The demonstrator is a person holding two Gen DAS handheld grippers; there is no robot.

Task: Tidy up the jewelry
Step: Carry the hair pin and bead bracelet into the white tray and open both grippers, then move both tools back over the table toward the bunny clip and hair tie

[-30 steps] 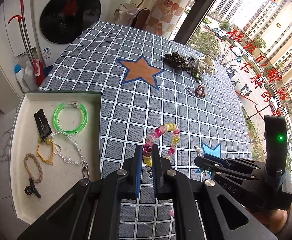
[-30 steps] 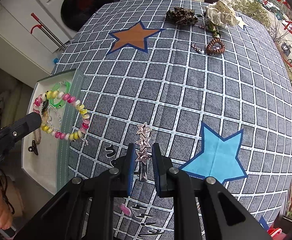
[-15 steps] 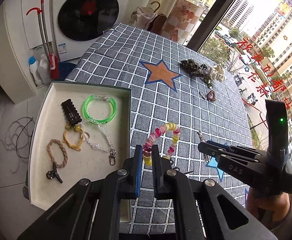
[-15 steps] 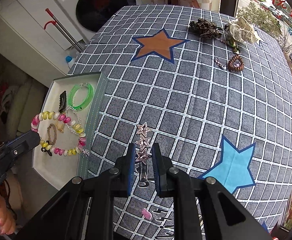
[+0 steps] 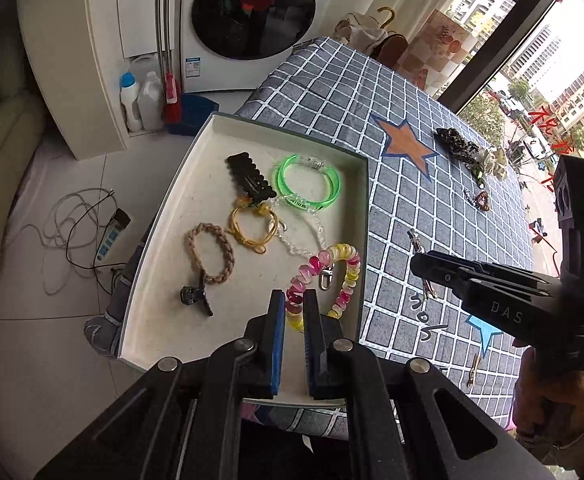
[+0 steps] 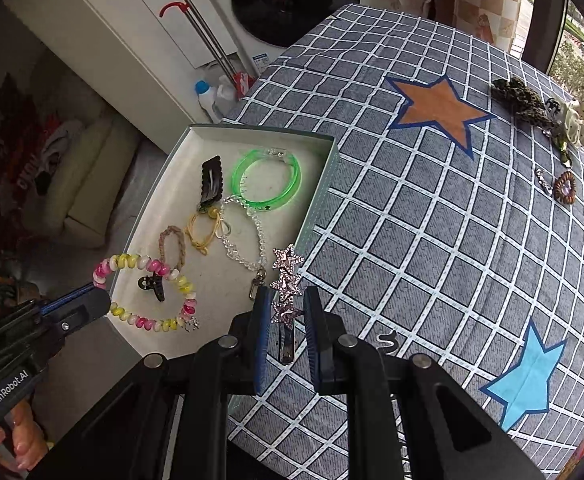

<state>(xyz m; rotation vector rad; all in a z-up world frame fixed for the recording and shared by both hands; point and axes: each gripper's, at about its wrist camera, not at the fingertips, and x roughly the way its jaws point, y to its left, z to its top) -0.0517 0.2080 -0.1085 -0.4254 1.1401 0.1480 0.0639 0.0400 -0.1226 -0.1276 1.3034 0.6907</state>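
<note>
My left gripper [image 5: 294,312] is shut on a pink and yellow bead bracelet [image 5: 345,272] and holds it above the near part of the white tray [image 5: 152,248]. The bracelet also shows in the right wrist view [image 6: 148,264], hanging from the left gripper [image 6: 92,294]. My right gripper [image 6: 286,320] is shut on a silver star hair clip [image 6: 287,276] and holds it over the tray's right edge [image 6: 323,188]. The right gripper shows in the left wrist view [image 5: 423,260] above the checked cloth.
The tray holds a green bangle [image 5: 307,182], a black hair clip [image 5: 250,178], a yellow cord [image 5: 252,224], a braided band [image 5: 211,254] and a clear chain [image 6: 244,240]. More jewelry lies at the table's far side [image 6: 563,188]. A washing machine [image 5: 252,12] stands behind.
Both grippers have moved left toward the tray with their items. The bracelet now hangs over the tray, and the star clip is at the tray's right edge.
</note>
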